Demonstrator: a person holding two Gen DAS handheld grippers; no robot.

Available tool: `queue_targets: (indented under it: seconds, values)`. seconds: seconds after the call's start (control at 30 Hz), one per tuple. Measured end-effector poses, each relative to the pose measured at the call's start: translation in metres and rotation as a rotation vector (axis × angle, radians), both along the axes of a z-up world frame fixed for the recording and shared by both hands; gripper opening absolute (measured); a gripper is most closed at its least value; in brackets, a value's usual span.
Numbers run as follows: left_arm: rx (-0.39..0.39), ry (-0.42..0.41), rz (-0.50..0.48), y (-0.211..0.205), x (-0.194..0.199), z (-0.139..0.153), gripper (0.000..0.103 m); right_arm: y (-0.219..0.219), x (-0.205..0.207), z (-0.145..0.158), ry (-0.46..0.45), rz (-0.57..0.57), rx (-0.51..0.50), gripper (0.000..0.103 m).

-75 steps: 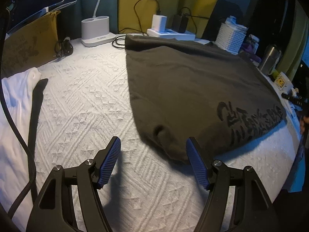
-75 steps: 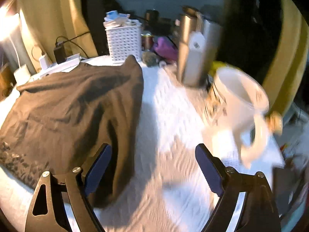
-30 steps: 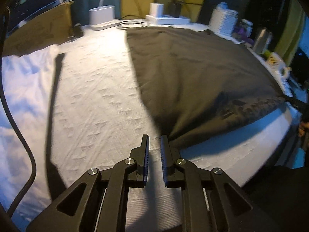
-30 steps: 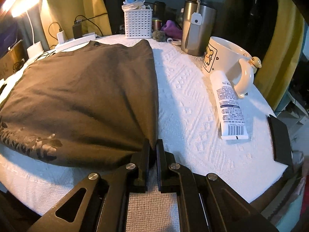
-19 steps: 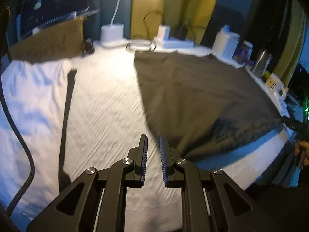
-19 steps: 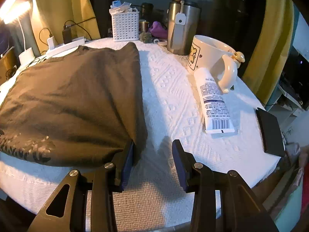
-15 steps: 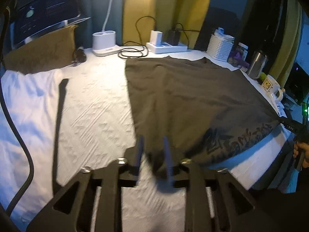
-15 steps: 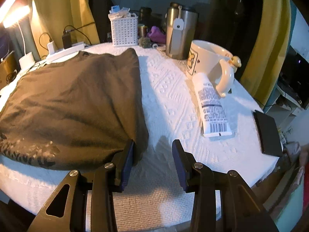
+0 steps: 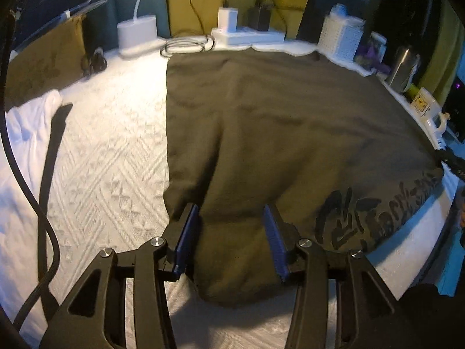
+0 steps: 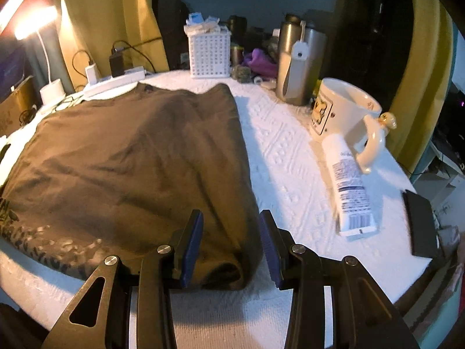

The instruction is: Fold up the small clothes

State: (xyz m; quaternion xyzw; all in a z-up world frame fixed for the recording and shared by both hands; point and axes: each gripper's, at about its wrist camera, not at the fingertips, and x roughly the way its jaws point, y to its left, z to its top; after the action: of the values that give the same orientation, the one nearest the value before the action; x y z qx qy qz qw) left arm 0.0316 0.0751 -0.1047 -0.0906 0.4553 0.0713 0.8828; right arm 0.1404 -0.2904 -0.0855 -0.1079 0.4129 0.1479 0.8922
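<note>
A dark olive T-shirt (image 9: 276, 122) with a black print lies folded flat on the white textured cloth (image 9: 110, 157); it also shows in the right wrist view (image 10: 130, 157). My left gripper (image 9: 231, 226) is open, its blue-padded jaws straddling the shirt's near left corner. My right gripper (image 10: 231, 232) is open, its jaws straddling the shirt's near right corner (image 10: 226, 267). Neither holds the fabric.
A white garment (image 9: 20, 133) lies at the far left. A mug (image 10: 345, 116), a white tube (image 10: 348, 186), a steel tumbler (image 10: 299, 64), a white basket (image 10: 209, 52), a power strip (image 9: 247, 33), a lamp base (image 9: 136, 33) and a dark flat object (image 10: 421, 221) ring the table.
Both grippers were shut on the shirt's near corners a second ago and have opened. The shirt now lies flat, and both grippers hover over its near corners.
</note>
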Motion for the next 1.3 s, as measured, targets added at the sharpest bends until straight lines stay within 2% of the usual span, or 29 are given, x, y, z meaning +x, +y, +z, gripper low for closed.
queue_targets:
  seconds: [0.13, 0.27, 0.37, 0.4, 0.43, 0.47, 0.5, 0.53, 0.73, 0.9, 1.07, 1.3]
  values:
    - [0.005, 0.006, 0.000, 0.001, -0.001, 0.000, 0.047, -0.001, 0.006, -0.017, 0.033, -0.011, -0.033, 0.042]
    - [0.010, 0.006, 0.016, 0.001, -0.002, 0.005, 0.047, -0.007, 0.003, -0.018, 0.025, -0.024, -0.022, 0.047]
    - [0.012, -0.031, 0.012, 0.000, -0.004, 0.016, 0.048, -0.011, -0.001, -0.016, 0.027, -0.038, -0.022, 0.049]
    - [0.013, -0.041, 0.011, -0.001, -0.003, 0.019, 0.051, -0.013, -0.002, -0.015, 0.027, -0.044, -0.017, 0.052]
    - [0.016, -0.056, 0.012, -0.002, -0.003, 0.023, 0.060, -0.015, -0.004, -0.013, 0.026, -0.050, -0.010, 0.055]
    - [0.018, -0.071, 0.015, -0.003, -0.003, 0.026, 0.065, -0.017, -0.006, -0.012, 0.023, -0.054, -0.004, 0.063]
    - [0.022, -0.084, 0.020, -0.003, -0.003, 0.029, 0.066, -0.018, -0.009, -0.009, 0.017, -0.055, 0.004, 0.071]
    - [0.025, -0.093, 0.025, -0.004, -0.002, 0.032, 0.066, -0.019, -0.013, -0.006, 0.010, -0.052, 0.016, 0.073]
    - [0.011, -0.139, 0.029, -0.017, -0.002, 0.049, 0.066, -0.030, -0.030, 0.005, 0.005, -0.051, 0.073, 0.073]
    - [-0.013, -0.168, 0.040, -0.025, -0.003, 0.056, 0.067, -0.030, -0.043, 0.002, 0.044, -0.036, 0.106, 0.074]
    - [0.000, -0.176, 0.041, -0.029, -0.007, 0.057, 0.067, -0.025, -0.052, -0.007, 0.128, -0.010, 0.203, 0.074]
    - [0.006, -0.181, 0.074, -0.016, -0.013, 0.057, 0.067, -0.013, -0.050, -0.013, 0.178, -0.014, 0.256, 0.075]
